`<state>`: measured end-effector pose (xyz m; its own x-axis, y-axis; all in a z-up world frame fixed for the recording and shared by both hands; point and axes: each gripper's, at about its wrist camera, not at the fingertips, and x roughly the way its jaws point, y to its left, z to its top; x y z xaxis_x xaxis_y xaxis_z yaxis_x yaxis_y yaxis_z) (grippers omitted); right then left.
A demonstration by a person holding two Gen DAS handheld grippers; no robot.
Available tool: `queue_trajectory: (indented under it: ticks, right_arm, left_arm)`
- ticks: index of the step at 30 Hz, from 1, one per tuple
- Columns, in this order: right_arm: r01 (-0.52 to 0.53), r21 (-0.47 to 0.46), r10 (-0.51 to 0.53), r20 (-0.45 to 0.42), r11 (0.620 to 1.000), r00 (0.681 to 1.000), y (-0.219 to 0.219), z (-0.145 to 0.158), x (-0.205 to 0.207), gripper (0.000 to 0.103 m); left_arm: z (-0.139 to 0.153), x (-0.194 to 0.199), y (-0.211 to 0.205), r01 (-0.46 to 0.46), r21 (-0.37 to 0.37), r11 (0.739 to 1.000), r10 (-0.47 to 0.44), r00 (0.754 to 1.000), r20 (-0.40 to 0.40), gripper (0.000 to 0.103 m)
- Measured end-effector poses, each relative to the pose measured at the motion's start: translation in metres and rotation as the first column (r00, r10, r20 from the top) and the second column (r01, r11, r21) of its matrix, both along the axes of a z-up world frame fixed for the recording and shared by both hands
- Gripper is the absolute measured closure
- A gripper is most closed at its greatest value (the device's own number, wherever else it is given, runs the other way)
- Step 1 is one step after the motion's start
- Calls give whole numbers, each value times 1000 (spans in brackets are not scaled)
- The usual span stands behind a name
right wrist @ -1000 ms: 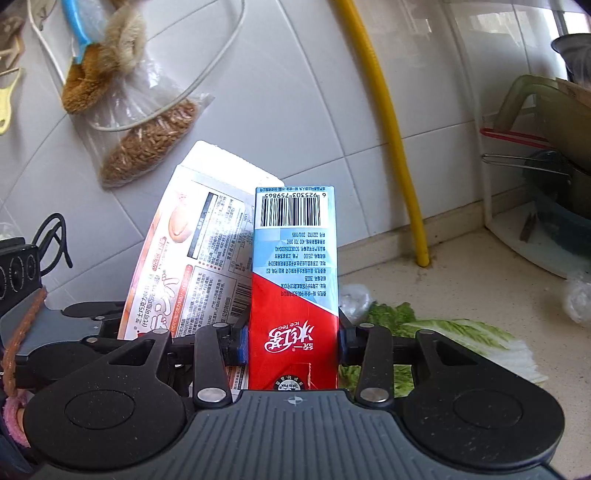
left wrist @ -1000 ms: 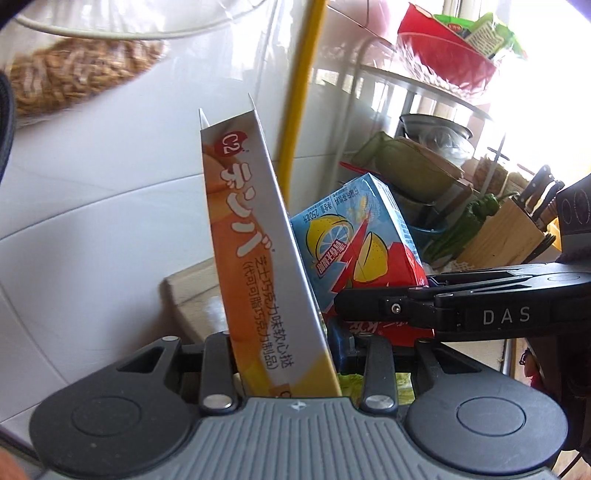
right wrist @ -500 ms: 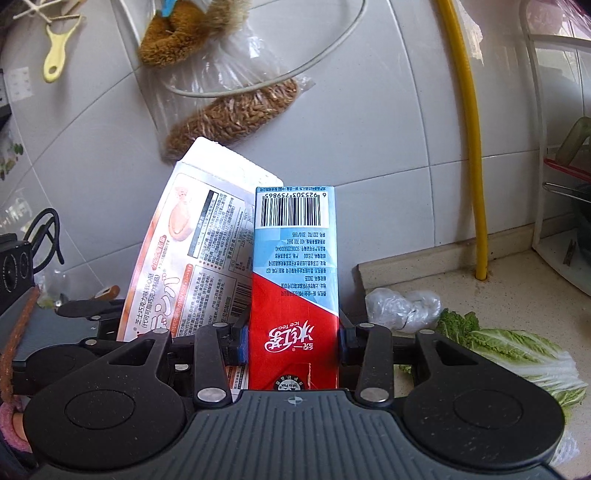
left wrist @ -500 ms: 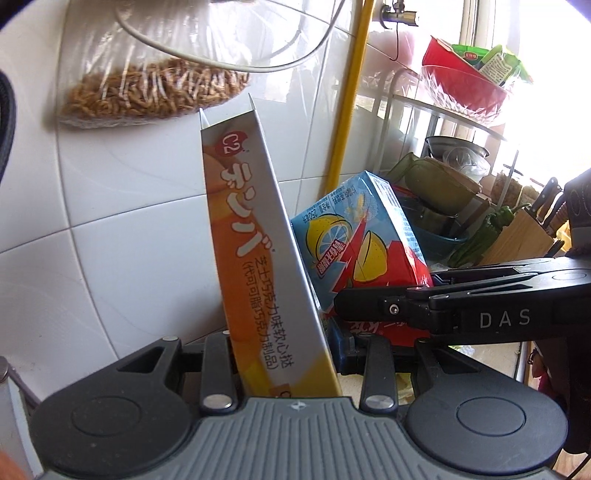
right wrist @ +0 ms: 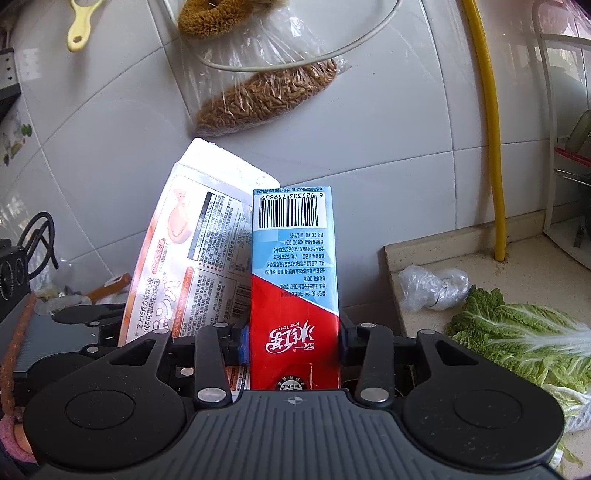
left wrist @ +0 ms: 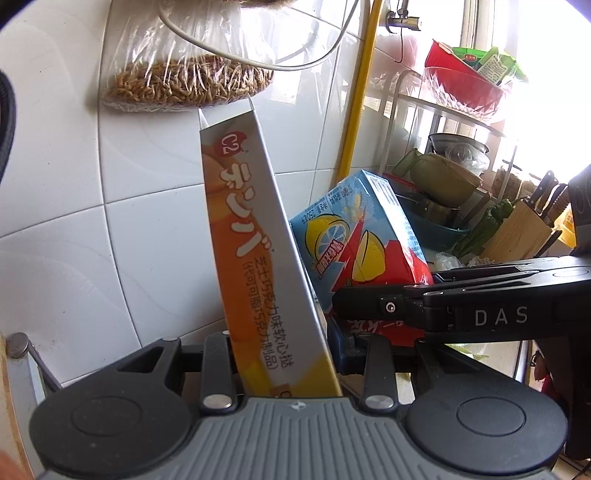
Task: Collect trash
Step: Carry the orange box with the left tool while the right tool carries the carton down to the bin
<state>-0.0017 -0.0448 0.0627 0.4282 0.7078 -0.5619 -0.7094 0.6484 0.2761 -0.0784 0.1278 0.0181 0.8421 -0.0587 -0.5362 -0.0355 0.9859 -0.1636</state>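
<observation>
My left gripper [left wrist: 286,369] is shut on a flat orange snack box [left wrist: 258,266] and holds it upright in the air before the tiled wall. My right gripper [right wrist: 293,354] is shut on a red and blue iced tea carton [right wrist: 295,291], also upright. The two grippers are side by side: the carton [left wrist: 365,254] and the right gripper [left wrist: 443,314] show at the right of the left wrist view, and the snack box [right wrist: 192,266] shows behind the carton in the right wrist view.
A bag of grain [right wrist: 266,99] and a brush [right wrist: 221,18] hang on the wall. A yellow pipe [right wrist: 487,129] runs down to the counter [right wrist: 524,273], where a crumpled plastic bag [right wrist: 432,284] and cabbage [right wrist: 517,332] lie. A dish rack [left wrist: 443,184] and knife block [left wrist: 517,236] stand at the right.
Both grippers have risen and shifted left along the wall with their boxes. The hanging grain bag has come lower in view and the counter edge has slid right.
</observation>
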Motion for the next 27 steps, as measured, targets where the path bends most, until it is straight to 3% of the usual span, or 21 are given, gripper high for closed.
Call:
queue_trajectory:
  ticks: [17,21,27]
  right_arm:
    - [-10,-30,8,-59,1000,998,12,-23,18,52]
    - [-25,-83,21,-51,996,999,24,-33,26,52]
    - [-41,-124,24,-135,991,991,36,-64,45,52]
  left_arm:
    - [-29,19,5,-49,-1,999,49,996,-71,70]
    - [-50,31,10,-73,-22,997,70,990,-126,70]
    - [-76,46,13,-103,-33,994,94,974,-207,71]
